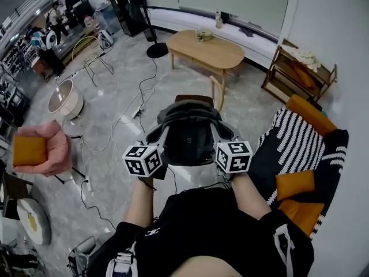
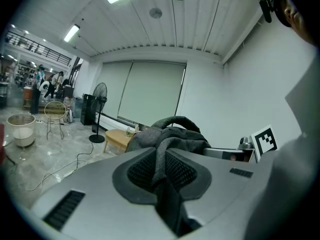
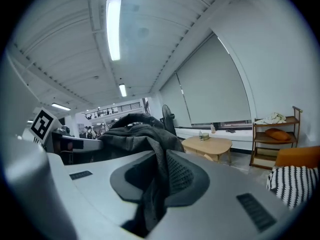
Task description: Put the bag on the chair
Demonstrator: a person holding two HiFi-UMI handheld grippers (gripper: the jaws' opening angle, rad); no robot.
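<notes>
A dark grey fabric bag hangs in front of me, held up between both grippers. My left gripper is shut on a fold of the bag's left side, with cloth pinched between its jaws. On the bag's right side my right gripper is shut the same way, fabric bunched between its pads. The bag's handle arches above the bundle. Just beyond and partly under the bag stands a brown chair, mostly hidden by it.
A wooden coffee table stands behind the chair. A striped sofa with orange cushions is at the right, a wooden shelf beyond it. A pink armchair is at the left. Cables trail over the floor.
</notes>
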